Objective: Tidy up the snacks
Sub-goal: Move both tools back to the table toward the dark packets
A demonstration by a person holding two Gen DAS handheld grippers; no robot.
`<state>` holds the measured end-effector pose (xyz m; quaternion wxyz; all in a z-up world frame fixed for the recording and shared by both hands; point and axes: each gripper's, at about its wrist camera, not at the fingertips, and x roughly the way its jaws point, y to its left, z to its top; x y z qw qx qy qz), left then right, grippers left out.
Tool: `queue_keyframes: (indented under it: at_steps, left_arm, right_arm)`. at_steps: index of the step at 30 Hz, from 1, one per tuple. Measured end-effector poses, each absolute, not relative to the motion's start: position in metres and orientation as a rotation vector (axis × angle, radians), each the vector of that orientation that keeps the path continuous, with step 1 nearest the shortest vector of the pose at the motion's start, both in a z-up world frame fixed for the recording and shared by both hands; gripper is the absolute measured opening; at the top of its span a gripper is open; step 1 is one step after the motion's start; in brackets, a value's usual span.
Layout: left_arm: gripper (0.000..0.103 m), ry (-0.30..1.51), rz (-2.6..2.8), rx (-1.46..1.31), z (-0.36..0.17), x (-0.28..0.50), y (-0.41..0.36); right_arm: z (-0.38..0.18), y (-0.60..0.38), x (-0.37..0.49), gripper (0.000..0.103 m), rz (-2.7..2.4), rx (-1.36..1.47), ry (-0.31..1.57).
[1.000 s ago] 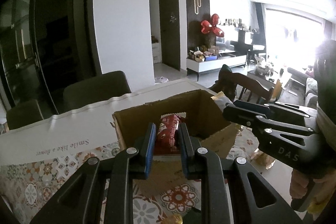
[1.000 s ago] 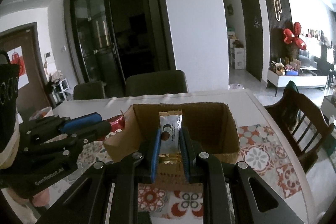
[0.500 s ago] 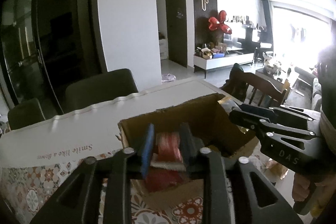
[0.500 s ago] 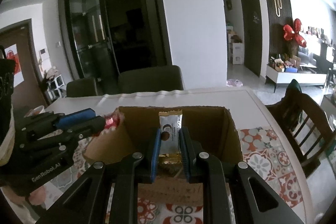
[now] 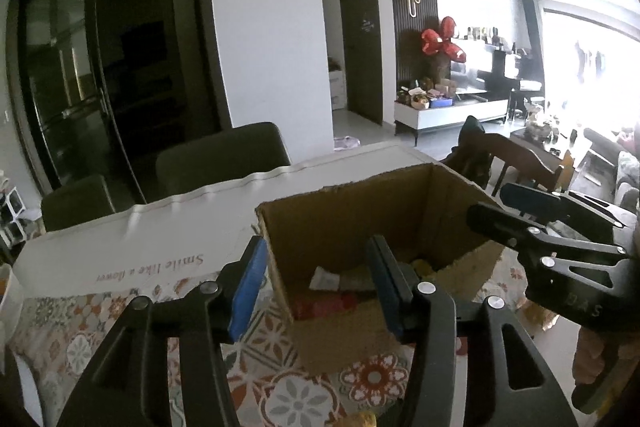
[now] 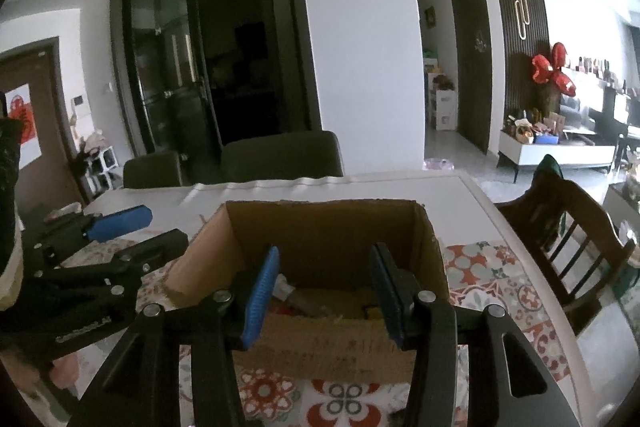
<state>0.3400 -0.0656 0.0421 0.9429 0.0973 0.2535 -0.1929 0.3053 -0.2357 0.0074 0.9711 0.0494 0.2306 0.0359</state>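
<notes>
Left gripper [image 5: 316, 283]: jaws just opened, nothing held.
Right gripper [image 6: 326, 287]: likewise, marked "DAS".
Cardboard box [image 6: 320, 223]: centre frame, snacks [image 5: 340, 281] inside.
Tablecloth [image 5: 160, 263]: "Smile like a flower".

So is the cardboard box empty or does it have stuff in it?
Not empty. The cardboard box is open-topped, and snack packets lie on its floor in both wrist views.

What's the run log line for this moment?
left hand-held gripper: just opened, empty | right hand-held gripper: just opened, empty | snack packets: in cardboard box | stage: both released
</notes>
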Motion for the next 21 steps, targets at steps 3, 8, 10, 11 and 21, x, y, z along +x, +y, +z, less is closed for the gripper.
queue_keyframes:
  at_steps: [3,8,10,11,21]
  left_arm:
    - [0.051,0.523,-0.380,0.204,0.043,0.324,-0.060]
    - [0.051,0.523,-0.368,0.208,0.041,0.298,-0.050]
    - [0.051,0.522,-0.367,0.209,0.039,0.290,-0.046]
    - [0.051,0.518,-0.364,0.210,0.038,0.283,-0.044]
    - [0.051,0.504,-0.396,0.236,0.026,0.241,-0.025]
  right_arm:
    - [0.008,-0.233,0.293,0.054,0.079,0.104,0.459]
    - [0.007,-0.225,0.272,0.054,0.098,0.112,0.450]
    - [0.006,-0.222,0.264,0.054,0.100,0.115,0.453]
    - [0.005,-0.221,0.261,0.054,0.102,0.118,0.456]
    - [-0.007,-0.205,0.227,0.054,0.115,0.115,0.479]
